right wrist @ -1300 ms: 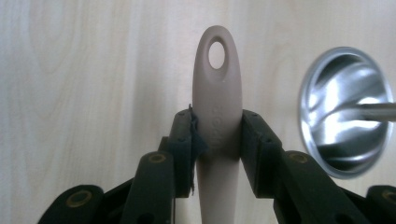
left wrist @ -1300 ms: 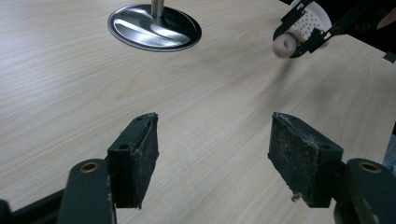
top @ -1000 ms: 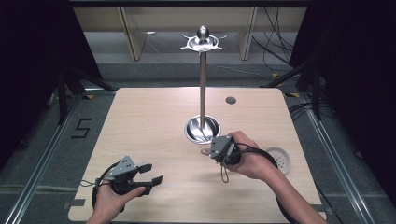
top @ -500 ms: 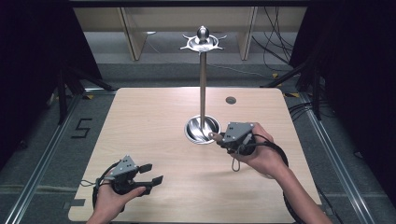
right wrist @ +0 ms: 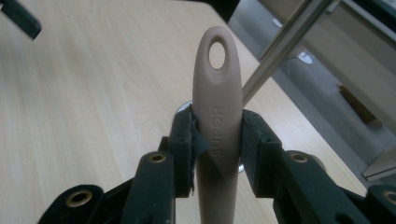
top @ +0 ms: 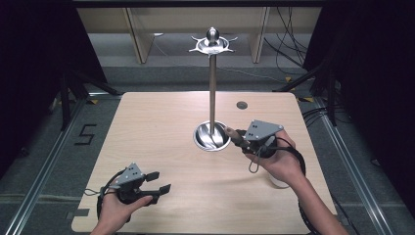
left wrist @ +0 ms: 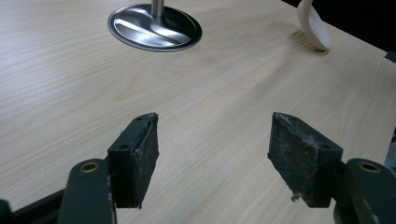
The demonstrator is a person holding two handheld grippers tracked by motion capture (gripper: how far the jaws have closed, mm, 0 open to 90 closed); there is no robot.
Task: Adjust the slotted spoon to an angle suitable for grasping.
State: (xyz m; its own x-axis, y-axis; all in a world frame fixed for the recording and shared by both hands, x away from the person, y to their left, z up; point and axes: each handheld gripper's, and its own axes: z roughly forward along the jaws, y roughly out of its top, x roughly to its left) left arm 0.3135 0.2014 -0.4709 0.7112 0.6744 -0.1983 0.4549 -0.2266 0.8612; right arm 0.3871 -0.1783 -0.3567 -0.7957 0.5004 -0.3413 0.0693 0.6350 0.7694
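Note:
A tall metal stand (top: 212, 88) rises from a round shiny base (top: 211, 138) mid-table and ends in a hooked crown (top: 212, 45). My right gripper (top: 240, 138) hangs just right of the base, shut on a tan utensil handle (right wrist: 218, 93) with a hanging hole at its end. The handle tip (top: 229, 131) points toward the pole (right wrist: 280, 46). The utensil's white head (left wrist: 314, 28) shows below the right hand. My left gripper (top: 159, 181) rests low at the front left of the table, and its jaws (left wrist: 212, 140) stand open with only bare wood between them.
A small dark round grommet (top: 242, 105) sits in the table (top: 147, 127) near its far edge. Wooden shelving (top: 142, 34) and loose cables (top: 293, 44) lie beyond the table. Dark frames flank both sides.
The right hand has risen and shifted right and farther from me with the utensil, bringing the handle tip up beside the stand's base. The left hand has stayed put.

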